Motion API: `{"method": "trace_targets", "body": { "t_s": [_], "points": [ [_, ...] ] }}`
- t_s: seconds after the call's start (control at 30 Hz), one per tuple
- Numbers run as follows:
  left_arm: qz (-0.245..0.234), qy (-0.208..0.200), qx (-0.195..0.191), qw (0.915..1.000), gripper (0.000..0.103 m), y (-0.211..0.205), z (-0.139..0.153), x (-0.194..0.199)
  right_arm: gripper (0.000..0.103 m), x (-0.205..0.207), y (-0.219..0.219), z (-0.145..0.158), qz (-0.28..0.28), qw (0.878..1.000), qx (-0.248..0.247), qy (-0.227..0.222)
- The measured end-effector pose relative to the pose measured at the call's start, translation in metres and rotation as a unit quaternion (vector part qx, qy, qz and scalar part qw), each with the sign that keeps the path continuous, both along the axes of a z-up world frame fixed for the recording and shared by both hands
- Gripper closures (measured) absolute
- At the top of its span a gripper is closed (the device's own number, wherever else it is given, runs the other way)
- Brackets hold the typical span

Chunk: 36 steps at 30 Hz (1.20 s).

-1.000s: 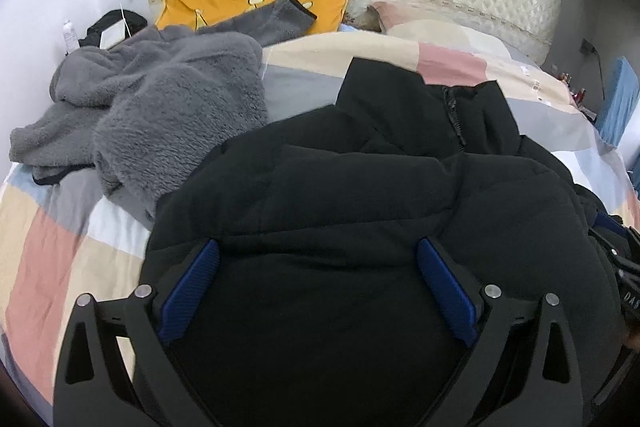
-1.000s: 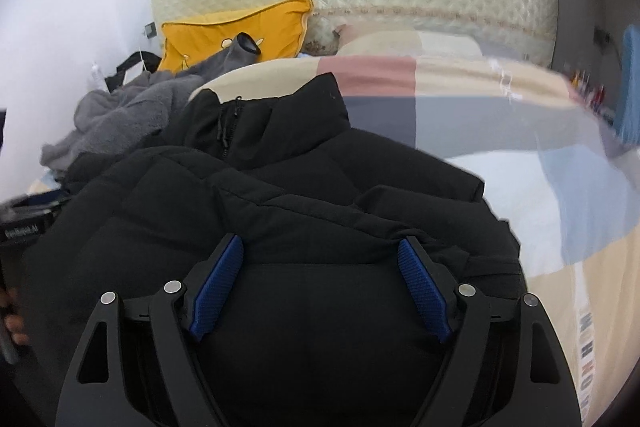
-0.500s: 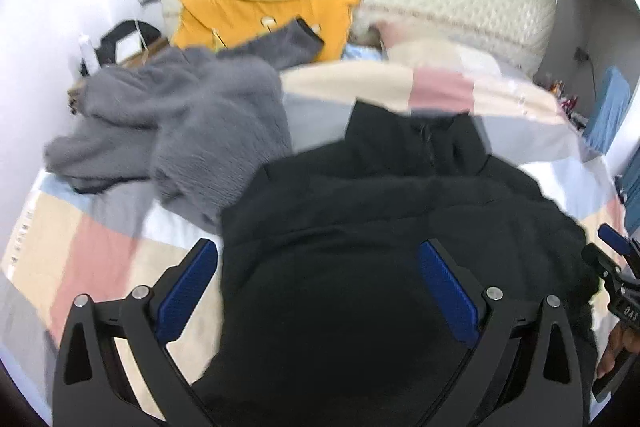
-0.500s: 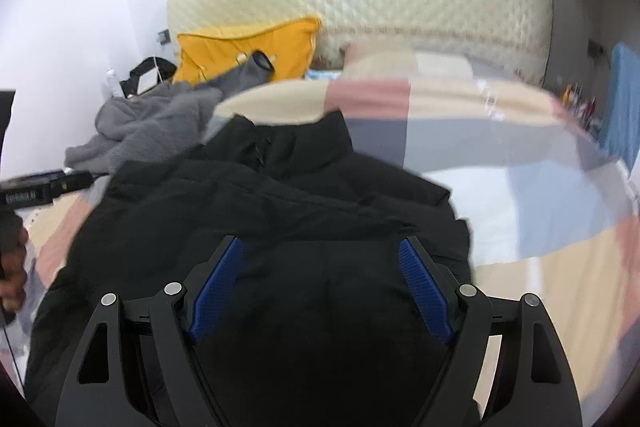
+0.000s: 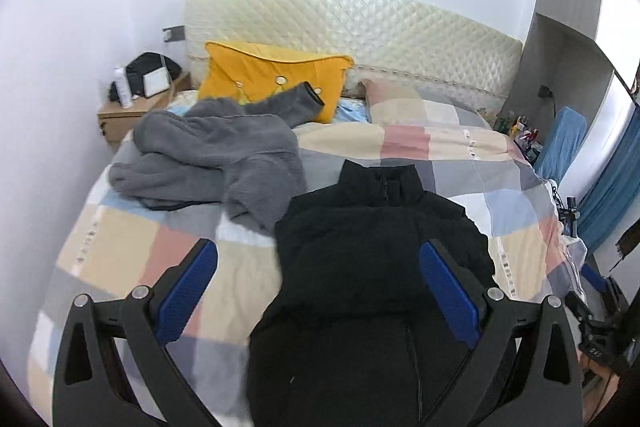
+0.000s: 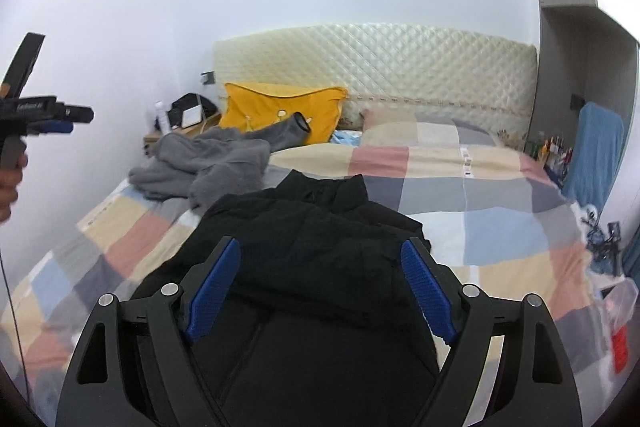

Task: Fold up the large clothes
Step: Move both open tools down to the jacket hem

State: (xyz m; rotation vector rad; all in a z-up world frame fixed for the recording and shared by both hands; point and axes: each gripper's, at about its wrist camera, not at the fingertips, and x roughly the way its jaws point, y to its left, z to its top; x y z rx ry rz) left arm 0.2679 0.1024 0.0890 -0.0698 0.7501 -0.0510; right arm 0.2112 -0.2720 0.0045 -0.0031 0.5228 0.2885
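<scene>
- The left wrist view looks from above the foot of the bed, angled down toward the headboard (image 5: 352, 27), with the black jacket (image 5: 372, 267) close below and slightly right of centre.
- The right wrist view faces the same headboard (image 6: 376, 63) from further right, angled less steeply, the jacket (image 6: 304, 287) near and centred.
- Both share the headboard, the yellow pillow (image 5: 272, 75) before it, the jacket and the grey fleece (image 5: 216, 159).
</scene>
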Motion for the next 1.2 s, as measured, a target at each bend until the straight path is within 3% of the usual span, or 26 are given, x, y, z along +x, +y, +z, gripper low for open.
{"method": "trace_targets", "body": {
  "t_s": [0.13, 0.17, 0.3, 0.43, 0.57, 0.7, 0.9, 1.03, 1.1, 1.13, 1.2],
  "points": [
    [0.000, 0.032, -0.038, 0.9988, 0.002, 0.025, 0.021, -0.049, 0.021, -0.049, -0.021, 0.018, 0.028, 0.999, 0.016, 0.021],
    [-0.015, 0.024, -0.068, 0.9973, 0.002, 0.035, 0.029, -0.068, 0.021, -0.060, -0.028, 0.020, 0.034, 0.999, 0.021, 0.036],
    [-0.027, 0.026, -0.095, 0.9948, 0.002, 0.056, 0.030, -0.113, 0.021, -0.095, -0.053, 0.017, 0.043, 0.995, 0.029, 0.083],
    [-0.029, 0.070, -0.101, 0.9919, 0.002, 0.073, -0.012, -0.142, 0.021, -0.110, -0.079, -0.008, 0.050, 0.985, 0.057, 0.154],
    [-0.040, 0.118, -0.135, 0.9830, 0.002, 0.093, -0.064, -0.157, 0.021, -0.116, -0.101, -0.046, 0.048, 0.974, 0.066, 0.211],
    [-0.013, 0.142, -0.132, 0.9810, 0.002, 0.113, -0.110, -0.161, 0.021, -0.118, -0.125, -0.083, 0.059, 0.960, 0.101, 0.255],
    [0.023, 0.198, -0.194, 0.9606, 0.003, 0.147, -0.189, -0.148, 0.021, -0.109, -0.151, -0.136, 0.051, 0.946, 0.110, 0.301],
    [0.030, 0.232, -0.252, 0.9389, 0.007, 0.162, -0.238, -0.141, 0.025, -0.091, -0.163, -0.169, 0.042, 0.936, 0.124, 0.326],
    [0.023, 0.245, -0.237, 0.9397, 0.009, 0.162, -0.258, -0.141, 0.030, -0.083, -0.165, -0.182, 0.041, 0.929, 0.134, 0.341],
    [0.020, 0.253, -0.247, 0.9353, 0.010, 0.164, -0.269, -0.141, 0.033, -0.079, -0.165, -0.188, 0.040, 0.926, 0.137, 0.351],
    [0.003, 0.275, -0.288, 0.9173, 0.012, 0.165, -0.294, -0.141, 0.034, -0.076, -0.162, -0.201, 0.055, 0.917, 0.135, 0.370]
  ]
}}
